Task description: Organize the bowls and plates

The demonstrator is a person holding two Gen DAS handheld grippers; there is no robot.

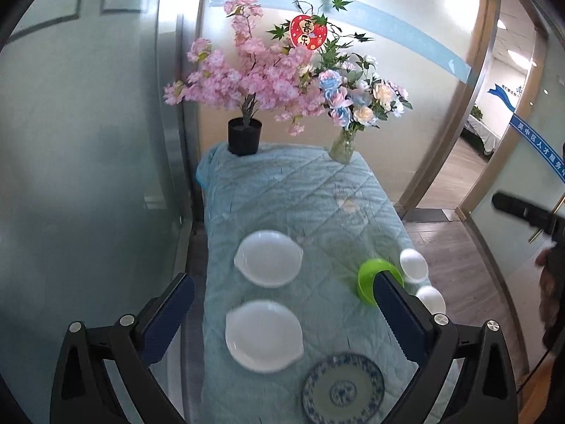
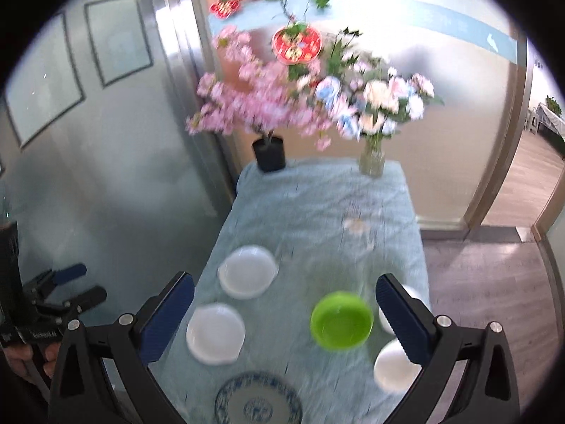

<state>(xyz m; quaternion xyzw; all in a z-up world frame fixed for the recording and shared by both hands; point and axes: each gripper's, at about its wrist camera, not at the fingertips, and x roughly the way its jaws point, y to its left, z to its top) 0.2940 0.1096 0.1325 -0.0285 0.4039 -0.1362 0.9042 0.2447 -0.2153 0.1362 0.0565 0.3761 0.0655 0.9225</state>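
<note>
1. Left wrist view. The left gripper (image 1: 282, 304) hangs above the near end of a table covered with a pale blue quilted cloth (image 1: 310, 190); its jaws stand wide apart and hold nothing. On the cloth lie two shallow white plates with small lugs, one farther (image 1: 268, 258) and one nearer (image 1: 264, 335), a round blue-and-white patterned plate (image 1: 343, 388) at the near edge, a bright green plastic bowl (image 1: 370, 279) partly hidden behind the right finger, and two small white bowls (image 1: 413, 265) (image 1: 430, 298) at the table's right edge. All dishes lie apart, none stacked. The plates carry nothing; the bowls' interiors cannot be read here.

2. Left wrist view, far end. A black pot with a pink blossom tree (image 1: 244, 137) and a clear glass vase of mixed flowers (image 1: 342, 146) stand at the back.

3. Right wrist view (blurred). The right gripper (image 2: 285, 312) is likewise fully open and empty, poised above the green bowl (image 2: 342, 319), whose interior appears empty. The left gripper shows at the left edge, off the table.

4. Judgement. The task appears at its opening approach, with no dish yet grasped. The next move probably calls for descending on one rim, jaws straddling it, then closing.
</note>
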